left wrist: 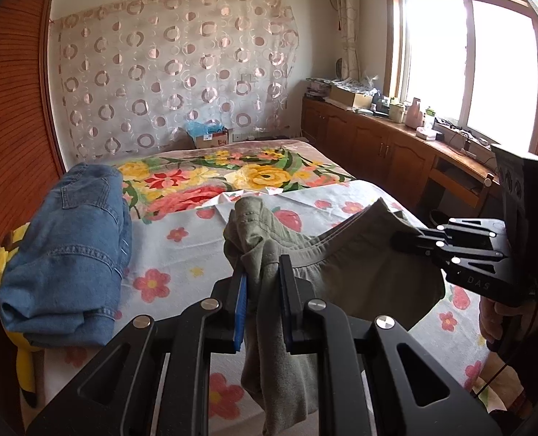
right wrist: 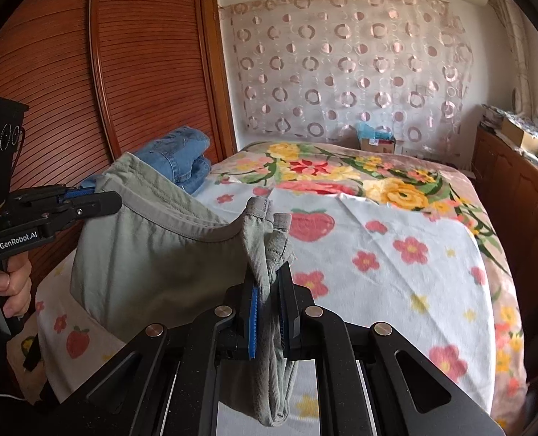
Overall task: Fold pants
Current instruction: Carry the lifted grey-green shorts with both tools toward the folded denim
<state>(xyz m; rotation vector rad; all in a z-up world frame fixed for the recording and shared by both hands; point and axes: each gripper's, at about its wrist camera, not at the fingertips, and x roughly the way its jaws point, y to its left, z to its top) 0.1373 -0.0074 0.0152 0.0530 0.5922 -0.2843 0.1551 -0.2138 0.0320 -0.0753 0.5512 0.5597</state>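
Observation:
Olive-green pants [left wrist: 359, 272] hang by the waistband between my two grippers, above the bed. In the left wrist view my left gripper [left wrist: 263, 265] is shut on a bunched corner of the waistband, and the cloth drops down between its blue pads. My right gripper [left wrist: 396, 238] comes in from the right, shut on the other corner. In the right wrist view my right gripper [right wrist: 269, 272] pinches its folded corner of the pants [right wrist: 142, 254]. My left gripper [right wrist: 114, 198] grips the far corner at the left, with a hand on its handle.
The bed [left wrist: 182, 254] has a flowered sheet and a bright floral blanket further back. Folded blue jeans [left wrist: 65, 254] lie on its left side over a yellow plush toy [left wrist: 0, 265]. A louvred wardrobe [right wrist: 51, 72] stands at the left, wooden cabinets [left wrist: 378, 145] at the right.

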